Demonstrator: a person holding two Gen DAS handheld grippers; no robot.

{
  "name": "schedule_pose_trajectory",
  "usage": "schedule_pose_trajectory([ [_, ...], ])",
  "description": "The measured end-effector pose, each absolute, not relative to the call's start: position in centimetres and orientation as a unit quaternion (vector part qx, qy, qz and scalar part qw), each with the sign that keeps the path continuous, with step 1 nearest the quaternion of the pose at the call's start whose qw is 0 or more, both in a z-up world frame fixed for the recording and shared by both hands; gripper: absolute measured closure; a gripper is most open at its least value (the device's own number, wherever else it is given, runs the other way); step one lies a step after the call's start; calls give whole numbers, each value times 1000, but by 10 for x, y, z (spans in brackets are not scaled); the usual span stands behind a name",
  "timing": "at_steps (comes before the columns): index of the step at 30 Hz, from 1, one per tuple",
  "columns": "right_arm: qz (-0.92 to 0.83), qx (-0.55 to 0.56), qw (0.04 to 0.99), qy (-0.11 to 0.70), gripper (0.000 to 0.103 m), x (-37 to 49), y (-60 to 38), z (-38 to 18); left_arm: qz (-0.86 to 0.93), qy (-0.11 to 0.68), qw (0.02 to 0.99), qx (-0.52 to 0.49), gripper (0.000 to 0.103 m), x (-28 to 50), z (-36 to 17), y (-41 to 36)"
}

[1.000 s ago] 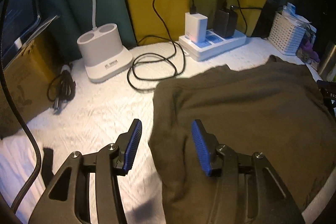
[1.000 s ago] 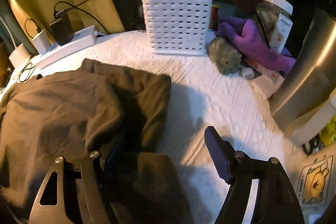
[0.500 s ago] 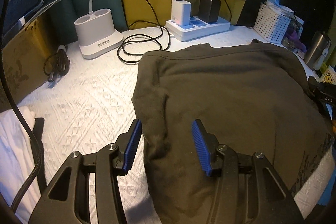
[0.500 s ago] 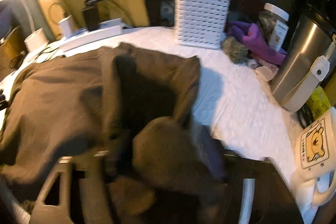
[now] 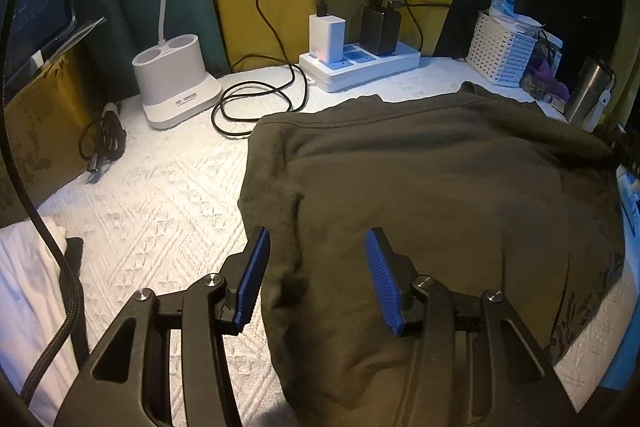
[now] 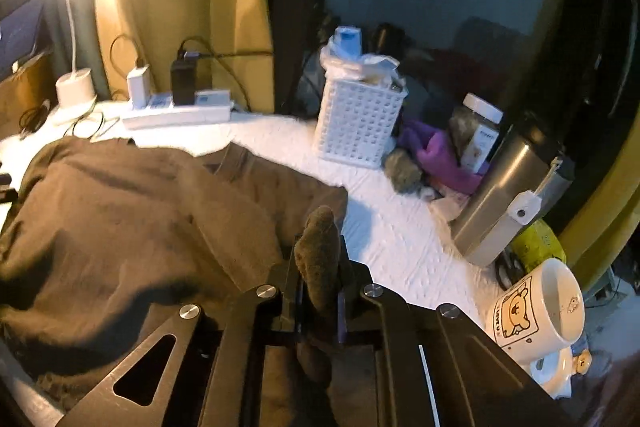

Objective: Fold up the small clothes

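On the far left we see a brown cardboard box [image 5: 38, 123] standing at the edge of the white bumpy cloth [image 5: 168, 203] that covers the table. Next to it lies a small black cable bundle [image 5: 102, 143], then a white lamp base [image 5: 176, 83] with 2 round holes on top. A loose black cord [image 5: 260, 99] loops on the cloth between the lamp base and the white power strip [image 5: 360, 67], which holds 2 chargers.

There is bare white cloth from the box to the left edge of the dark brown garment [image 5: 420, 195]. Our left gripper [image 5: 316, 279] has its 2 blue pads spread wide with nothing between them. It hovers over the garment's left edge.

The garment fills the middle of the table. Its far edge lies close to the power strip but does not touch it.

Our right gripper [image 6: 320, 267] is squeezed tight on a bunch of the garment's right side, and a fold pokes up between the pads.

Right of that edge is a strip of bare white cloth. Beyond it stand a white basket [image 6: 356, 127], a purple cloth [image 6: 440, 155], a jar [image 6: 478, 131], a steel flask [image 6: 504, 195] and a white mug [image 6: 536, 303].
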State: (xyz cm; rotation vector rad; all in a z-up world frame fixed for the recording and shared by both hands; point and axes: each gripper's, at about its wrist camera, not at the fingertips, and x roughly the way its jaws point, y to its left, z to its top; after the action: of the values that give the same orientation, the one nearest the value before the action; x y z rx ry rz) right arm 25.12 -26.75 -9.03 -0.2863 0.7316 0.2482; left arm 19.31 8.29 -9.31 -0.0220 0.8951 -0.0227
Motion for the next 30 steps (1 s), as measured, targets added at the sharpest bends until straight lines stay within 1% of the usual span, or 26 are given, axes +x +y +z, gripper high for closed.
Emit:
schedule_pose_trajectory([
  [2, 143, -140, 905, 376, 92, 243, -264, -102, -12, 435, 900, -9, 53, 191, -94, 81],
  [4, 166, -132, 886, 413, 92, 233, -260, -120, -12, 440, 898, -6, 53, 189, -96, 80],
  [7, 170, -119, 874, 440, 91, 221, -257, -137, -12, 448, 894, -1, 53, 185, -100, 77],
  [8, 167, -109, 875, 442, 90, 218, -259, -138, -13, 449, 894, 0, 53, 184, -100, 76],
  [9, 166, -90, 876, 443, 87, 215, -263, -137, -14, 449, 893, 3, 53, 183, -100, 75],
  [11, 164, -63, 878, 444, 74, 207, -271, -137, -15, 449, 893, 7, 53, 180, -99, 73],
  [13, 161, -37, 880, 445, 23, 199, -282, -136, -15, 448, 894, 10, 53, 178, -98, 72],
  [14, 163, -28, 881, 443, 22, 196, -286, -135, -15, 446, 895, 11, 53, 178, -96, 71],
  [20, 169, 4, 895, 412, 22, 184, -316, -112, -11, 435, 900, 15, 53, 174, -86, 73],
  [24, 161, 19, 909, 384, 22, 201, -327, -94, -8, 428, 903, 14, 53, 174, -81, 76],
  [26, 160, 14, 910, 383, 23, 214, -325, -93, -4, 425, 905, 10, 53, 176, -80, 78],
  [27, 161, 14, 909, 384, 28, 221, -323, -93, -4, 424, 905, 7, 53, 177, -79, 79],
  [28, 162, 17, 907, 389, 38, 229, -322, -96, -4, 423, 906, 5, 53, 177, -79, 79],
  [30, 166, 24, 896, 411, 41, 244, -317, -107, -4, 422, 906, 0, 53, 179, -81, 81],
])
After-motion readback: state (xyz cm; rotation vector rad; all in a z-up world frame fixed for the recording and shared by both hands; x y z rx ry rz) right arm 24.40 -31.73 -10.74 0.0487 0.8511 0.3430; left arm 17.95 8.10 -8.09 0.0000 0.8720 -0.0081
